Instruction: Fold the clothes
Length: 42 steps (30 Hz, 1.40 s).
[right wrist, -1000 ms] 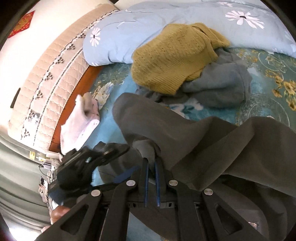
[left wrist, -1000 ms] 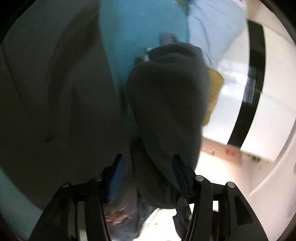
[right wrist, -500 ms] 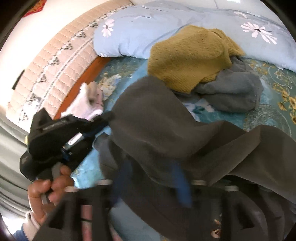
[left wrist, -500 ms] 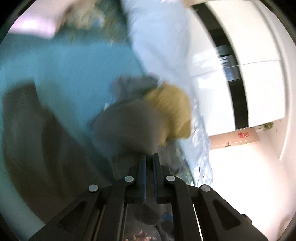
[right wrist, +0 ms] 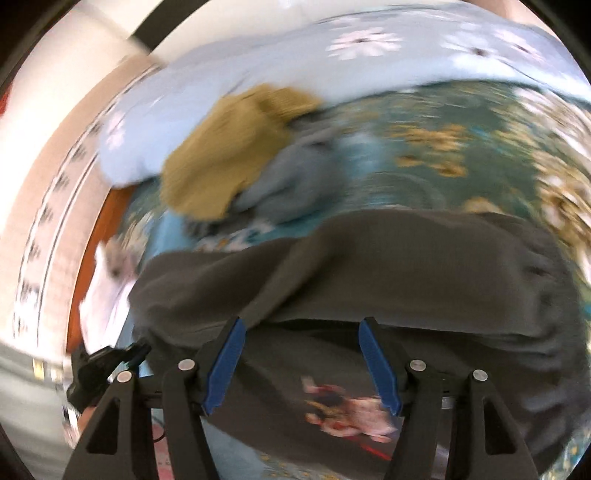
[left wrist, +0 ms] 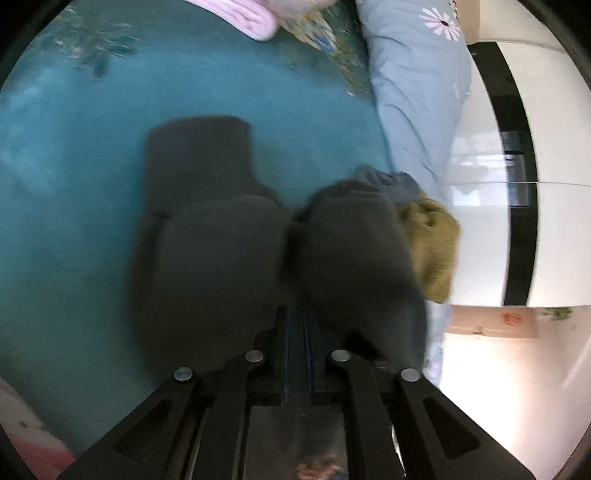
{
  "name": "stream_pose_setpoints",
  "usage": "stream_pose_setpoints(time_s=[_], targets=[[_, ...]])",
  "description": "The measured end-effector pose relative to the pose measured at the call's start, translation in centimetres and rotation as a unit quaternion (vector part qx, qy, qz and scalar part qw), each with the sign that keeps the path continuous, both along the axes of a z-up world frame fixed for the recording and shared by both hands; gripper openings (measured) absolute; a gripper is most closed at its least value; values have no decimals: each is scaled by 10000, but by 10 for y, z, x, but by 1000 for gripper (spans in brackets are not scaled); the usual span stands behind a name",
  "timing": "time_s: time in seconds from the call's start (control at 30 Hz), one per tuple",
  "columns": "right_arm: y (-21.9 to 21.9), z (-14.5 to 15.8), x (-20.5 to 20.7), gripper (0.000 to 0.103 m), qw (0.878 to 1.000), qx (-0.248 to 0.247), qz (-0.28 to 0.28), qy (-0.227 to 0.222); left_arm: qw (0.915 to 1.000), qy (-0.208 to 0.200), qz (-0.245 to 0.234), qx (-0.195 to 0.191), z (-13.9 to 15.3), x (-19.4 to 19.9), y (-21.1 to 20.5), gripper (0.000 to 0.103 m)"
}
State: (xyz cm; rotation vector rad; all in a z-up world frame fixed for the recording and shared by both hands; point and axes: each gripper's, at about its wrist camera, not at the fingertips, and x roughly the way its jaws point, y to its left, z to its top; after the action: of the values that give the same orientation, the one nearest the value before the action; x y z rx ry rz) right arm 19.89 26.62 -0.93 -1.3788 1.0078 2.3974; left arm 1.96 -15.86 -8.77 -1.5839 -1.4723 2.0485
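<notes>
Left claw points downward over the bed, its jaws narrow and opening at this moment; dark cloth bunches right at the blue pads, but whether it is pinched between them cannot be told. The dark grey garment lies on the teal bedspread directly ahead of this claw, in two rounded folds side by side with a flat rectangular part extending beyond them. To its right sit a mustard knit garment and a blue-grey garment, touching one another, beside the pale blue floral pillow. A pink folded cloth lies at the far edge of the bed. Right claw is tilted steeply down, its jaws standing wide, with the blue pads apart and nothing pressed between them; the dark grey garment spreads across the bed just beyond and beneath the fingertips. In this blurred view the mustard knit garment rests on the blue-grey garment near the pillow, and the left claw's black body shows at lower left
</notes>
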Motion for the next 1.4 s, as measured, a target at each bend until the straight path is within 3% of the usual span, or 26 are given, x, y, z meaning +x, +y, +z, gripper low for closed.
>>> stream_pose_setpoints(time_s=[0.07, 0.1, 0.17, 0.37, 0.5, 0.53, 0.67, 0.83, 0.9, 0.93, 0.97, 1.03, 1.1, 1.2, 1.33, 1.4], targets=[[20, -2, 14, 68, 9991, -79, -413, -41, 9991, -44, 68, 404, -4, -5, 9, 46], [30, -3, 21, 68, 9978, -151, -644, -58, 9976, -114, 162, 662, -7, -8, 12, 48], [52, -7, 36, 68, 9932, -297, -1126, -73, 9931, -314, 371, 1071, -19, -12, 18, 52], [95, -17, 75, 68, 9756, -503, -2133, -81, 9806, -713, 794, 1643, -32, -31, 28, 52], [111, -30, 91, 68, 9633, -824, -2555, -28, 9501, -798, 1657, 2520, -38, -33, 21, 52], [112, -32, 92, 68, 9614, -876, -2608, -12, 9478, -775, 1739, 2558, -37, -35, 19, 52], [113, -38, 90, 68, 9572, -974, -2724, 26, 9584, -656, 1608, 2267, -24, -43, 17, 54], [108, -46, 82, 68, 9563, -1079, -2716, 62, 9681, -1009, 1249, 1923, -21, -36, 15, 52], [106, -49, 81, 68, 9573, -1122, -2665, 51, 9734, -1115, 1236, 1571, -21, -37, 18, 41], [105, -50, 81, 68, 9571, -1112, -2674, 45, 9756, -1125, 1266, 1397, -19, -36, 17, 15], [105, -51, 82, 68, 9561, -1107, -2712, 41, 9792, -1049, 1252, 1203, -13, -36, 14, 8], [105, -53, 82, 68, 9550, -1171, -2726, 55, 9876, -779, 1135, 754, 4, -37, 8, 5], [105, -53, 83, 68, 9557, -1189, -2691, 77, 9945, -313, 978, 189, 40, -34, 1, 4], [107, -47, 87, 68, 9581, -995, -2684, 72, 9963, 288, 800, -140, 96, -33, 2, 4], [112, -47, 90, 68, 9575, -1007, -2703, 50, 9945, -57, 650, -822, 116, -77, 17, 4], [115, -42, 94, 68, 9586, -941, -2686, 95, 9906, -495, 617, -1120, 106, -76, 22, 4]])
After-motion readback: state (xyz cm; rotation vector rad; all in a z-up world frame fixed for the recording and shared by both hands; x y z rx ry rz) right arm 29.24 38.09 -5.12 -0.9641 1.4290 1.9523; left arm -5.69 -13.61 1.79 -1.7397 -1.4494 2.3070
